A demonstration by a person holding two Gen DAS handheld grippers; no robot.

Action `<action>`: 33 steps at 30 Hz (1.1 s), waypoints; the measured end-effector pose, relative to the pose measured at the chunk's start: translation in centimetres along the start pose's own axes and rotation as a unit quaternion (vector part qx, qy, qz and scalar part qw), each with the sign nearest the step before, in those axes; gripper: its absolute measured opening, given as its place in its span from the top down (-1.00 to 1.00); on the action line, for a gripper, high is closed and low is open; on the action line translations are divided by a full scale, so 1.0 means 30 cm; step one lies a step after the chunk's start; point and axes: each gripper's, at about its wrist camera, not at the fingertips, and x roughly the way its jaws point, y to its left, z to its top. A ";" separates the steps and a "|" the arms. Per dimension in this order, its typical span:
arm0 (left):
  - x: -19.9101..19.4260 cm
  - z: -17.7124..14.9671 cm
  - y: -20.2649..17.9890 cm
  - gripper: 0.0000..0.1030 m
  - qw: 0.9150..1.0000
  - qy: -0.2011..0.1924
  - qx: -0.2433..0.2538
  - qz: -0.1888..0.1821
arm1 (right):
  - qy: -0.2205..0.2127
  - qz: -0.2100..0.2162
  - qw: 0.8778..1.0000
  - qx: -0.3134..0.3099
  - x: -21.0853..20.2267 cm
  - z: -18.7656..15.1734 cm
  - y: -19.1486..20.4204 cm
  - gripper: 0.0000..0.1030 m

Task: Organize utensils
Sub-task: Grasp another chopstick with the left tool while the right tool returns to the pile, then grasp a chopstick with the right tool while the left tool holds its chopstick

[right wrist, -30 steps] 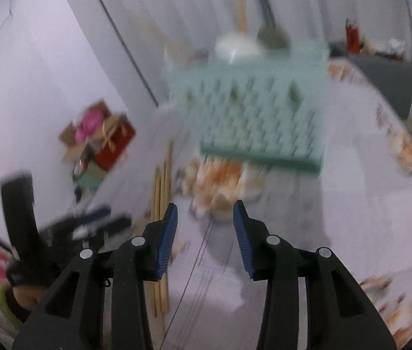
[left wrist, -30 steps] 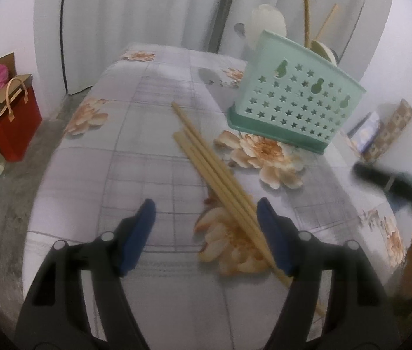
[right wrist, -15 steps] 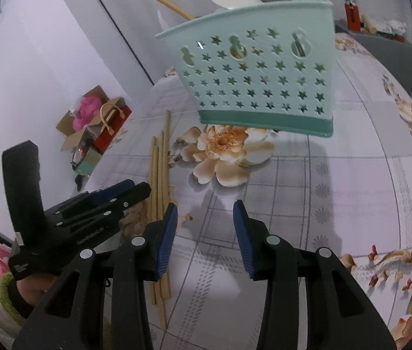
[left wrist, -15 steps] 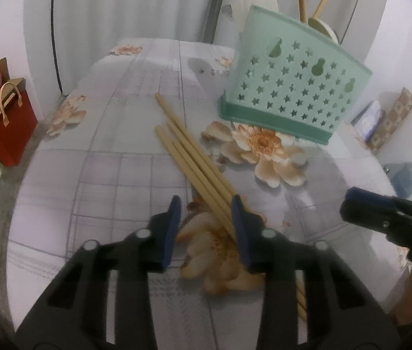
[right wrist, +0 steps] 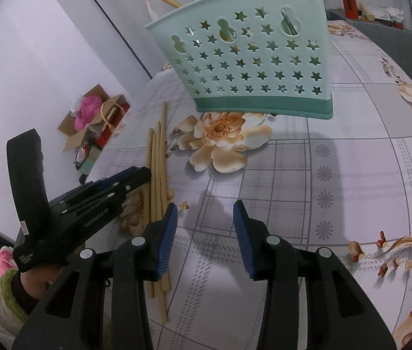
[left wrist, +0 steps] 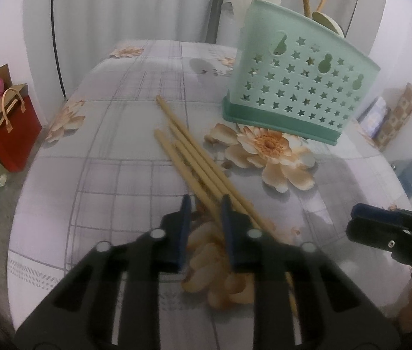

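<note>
Several bamboo chopsticks [left wrist: 194,157] [right wrist: 157,169] lie side by side on the flowered tablecloth. My left gripper [left wrist: 206,204] [right wrist: 144,175] is low over their near ends. Its jaws are closing with one chopstick between them, and a gap still shows beside the stick. A mint-green utensil caddy [left wrist: 299,93] [right wrist: 252,58] with star holes stands behind, holding spoons and chopsticks. My right gripper [right wrist: 204,218] [left wrist: 360,221] hovers open to the right of the chopsticks, with nothing between its fingers.
The tablecloth [right wrist: 351,160] covers a table that drops off at the left. A red gift bag [left wrist: 13,134] and a box with pink stuffing [right wrist: 89,110] sit on the floor there. A dark cabinet [right wrist: 381,38] stands at the far right.
My left gripper's jaws narrowed from wide apart to a slim gap around a chopstick, and it moved in over the sticks. The right gripper kept its opening and stayed in place.
</note>
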 end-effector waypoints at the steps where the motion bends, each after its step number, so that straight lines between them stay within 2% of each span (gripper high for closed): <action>1: 0.002 0.001 0.003 0.78 1.000 0.000 -0.001 0.000 | 0.000 0.000 1.000 0.000 -0.002 -0.001 0.000 0.24; 7: -0.004 0.001 0.032 0.84 1.000 0.004 -0.009 -0.005 | 0.002 -0.002 1.000 -0.007 -0.001 0.007 0.004 0.24; 13: -0.035 -0.016 0.069 0.88 1.000 0.010 -0.012 0.019 | 0.012 -0.002 0.999 -0.041 0.036 0.037 0.053 0.25; 20: -0.059 -0.026 0.121 0.90 0.999 0.015 -0.027 0.032 | 0.037 -0.003 0.994 -0.098 0.139 0.083 0.136 0.48; 25: -0.064 -0.028 0.128 0.90 0.999 0.014 -0.030 0.030 | 0.059 -0.016 0.990 -0.126 0.217 0.100 0.167 0.58; 33: -0.062 -0.030 0.132 0.90 0.999 0.013 -0.034 0.022 | 0.064 -0.028 0.986 -0.153 0.241 0.104 0.199 0.65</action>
